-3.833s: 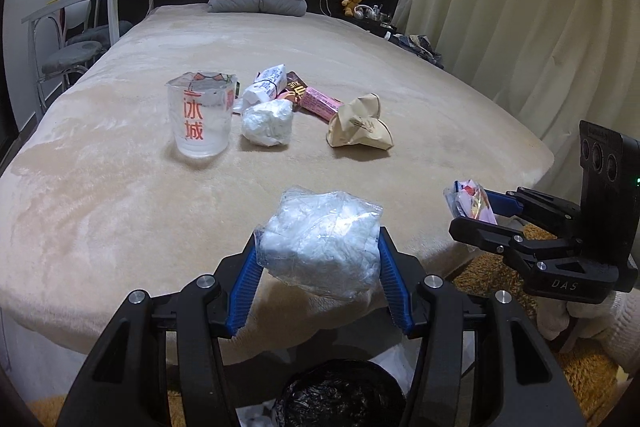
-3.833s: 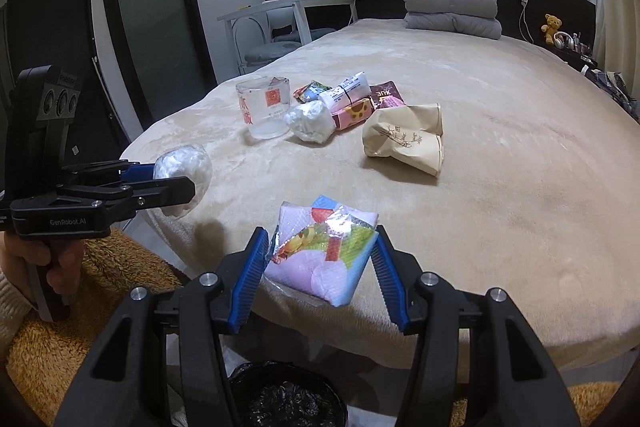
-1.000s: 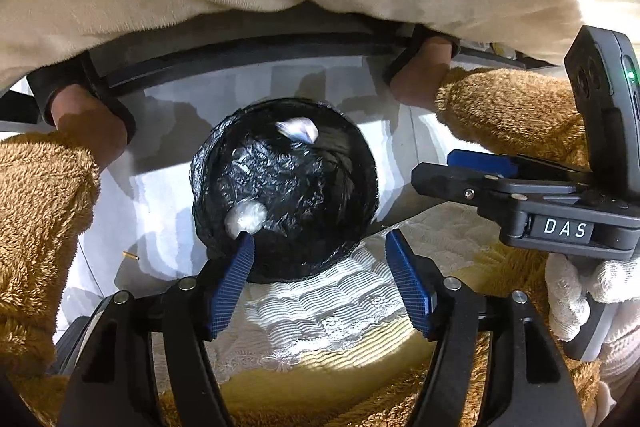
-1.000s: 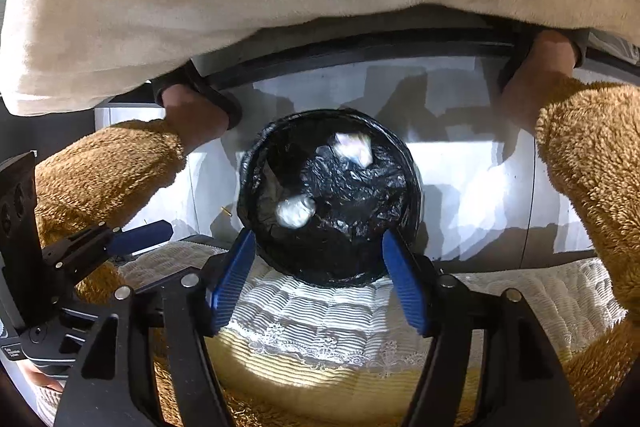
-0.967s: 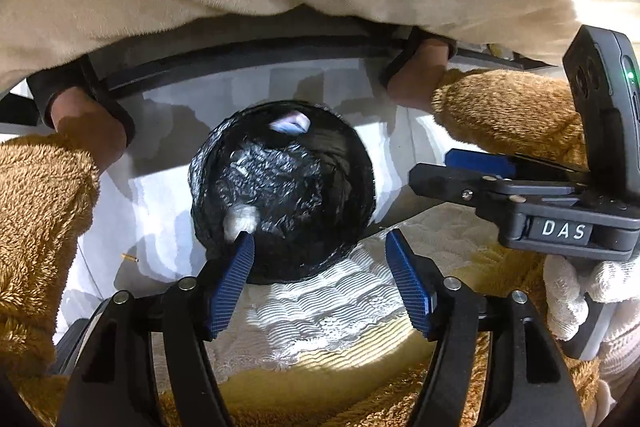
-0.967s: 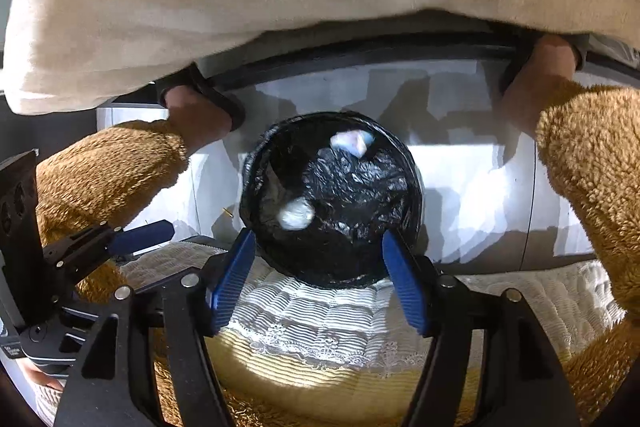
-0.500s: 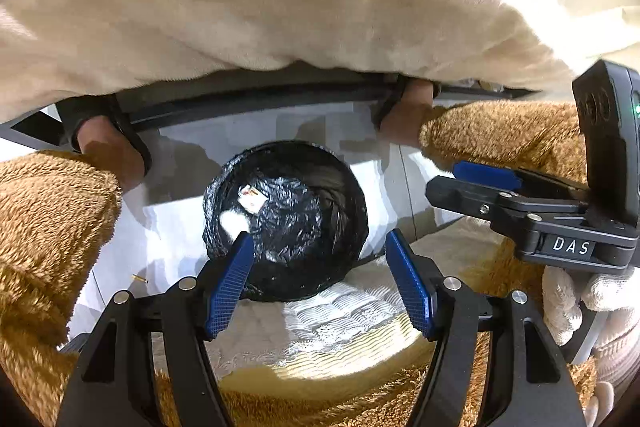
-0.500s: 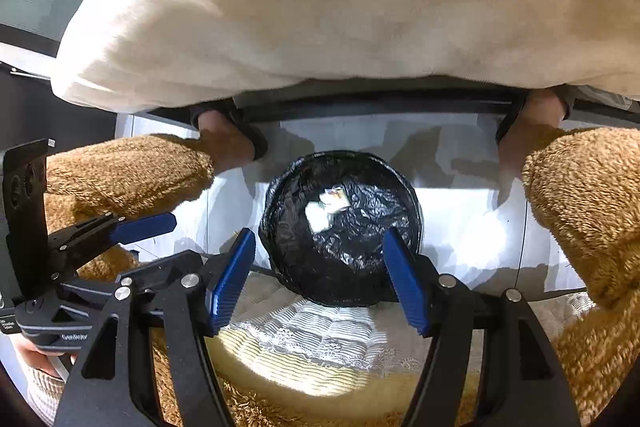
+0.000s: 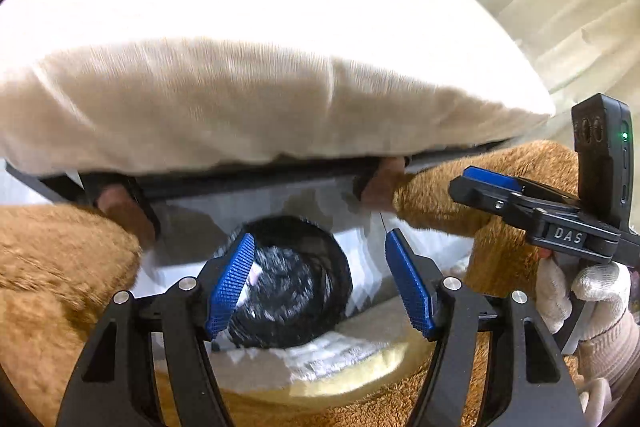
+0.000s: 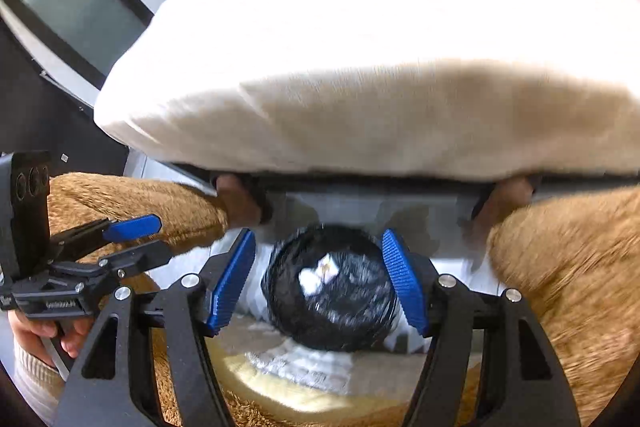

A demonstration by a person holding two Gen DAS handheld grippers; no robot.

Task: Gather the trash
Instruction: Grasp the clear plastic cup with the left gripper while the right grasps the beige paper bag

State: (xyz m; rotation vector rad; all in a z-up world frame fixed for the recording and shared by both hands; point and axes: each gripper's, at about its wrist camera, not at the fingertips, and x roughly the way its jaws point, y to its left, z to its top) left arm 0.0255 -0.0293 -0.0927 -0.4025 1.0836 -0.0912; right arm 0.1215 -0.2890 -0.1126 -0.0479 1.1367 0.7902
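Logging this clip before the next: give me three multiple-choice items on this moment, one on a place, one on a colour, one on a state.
1. Where is the bin?
A. on the bed
B. on the floor between the person's legs
C. on a chair

2. What colour is the bin liner?
A. black
B. white
C. blue

3. How is the right hand-held gripper?
A. shut on a wrapper
B. shut, nothing held
C. open, nothing held

Answers:
1 B, it stands on pale floor below the bed edge, flanked by fuzzy brown legs.
2 A, glossy black plastic lines it.
3 C, its blue pads stand apart with only the bin behind.
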